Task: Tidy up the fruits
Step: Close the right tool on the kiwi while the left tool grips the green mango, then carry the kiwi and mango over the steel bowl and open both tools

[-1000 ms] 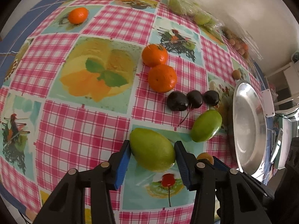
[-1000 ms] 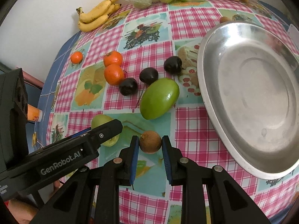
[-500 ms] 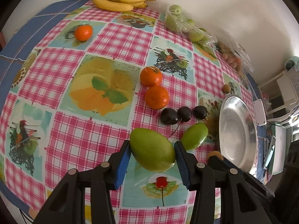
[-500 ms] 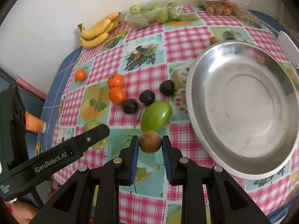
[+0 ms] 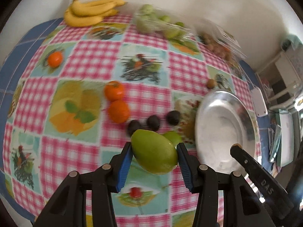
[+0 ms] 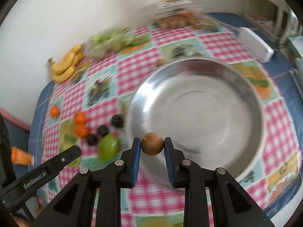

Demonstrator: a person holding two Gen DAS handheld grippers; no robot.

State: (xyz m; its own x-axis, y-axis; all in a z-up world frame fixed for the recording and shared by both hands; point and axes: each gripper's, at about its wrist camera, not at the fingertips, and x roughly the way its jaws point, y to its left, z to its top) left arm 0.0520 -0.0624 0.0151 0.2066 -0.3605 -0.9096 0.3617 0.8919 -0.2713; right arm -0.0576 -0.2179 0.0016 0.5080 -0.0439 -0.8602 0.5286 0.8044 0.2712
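My left gripper (image 5: pixel 154 152) is shut on a large green mango (image 5: pixel 154 152), held above the checked tablecloth just left of the steel bowl (image 5: pixel 244 113). My right gripper (image 6: pixel 152 146) is shut on a small round brown fruit (image 6: pixel 152 146), held over the near rim of the steel bowl (image 6: pixel 200 79). On the cloth lie a second green mango (image 6: pixel 108 148), three dark plums (image 5: pixel 153 122) and two oranges (image 5: pixel 118 110). The other gripper's finger (image 5: pixel 253 172) reaches over the bowl in the left wrist view.
Bananas (image 5: pixel 90 11), a bag of green fruit (image 5: pixel 161 22) and a clear box of small fruit (image 5: pixel 219 43) line the far edge by the wall. A lone small orange (image 5: pixel 55 59) sits far left; a small brown fruit (image 5: pixel 211 83) lies behind the bowl. A white box (image 6: pixel 255 43) lies at the right edge.
Both grippers have risen off the cloth with their fruit and swung to the right. The brown fruit now hangs over the bowl's rim; the green mango has neared the bowl.
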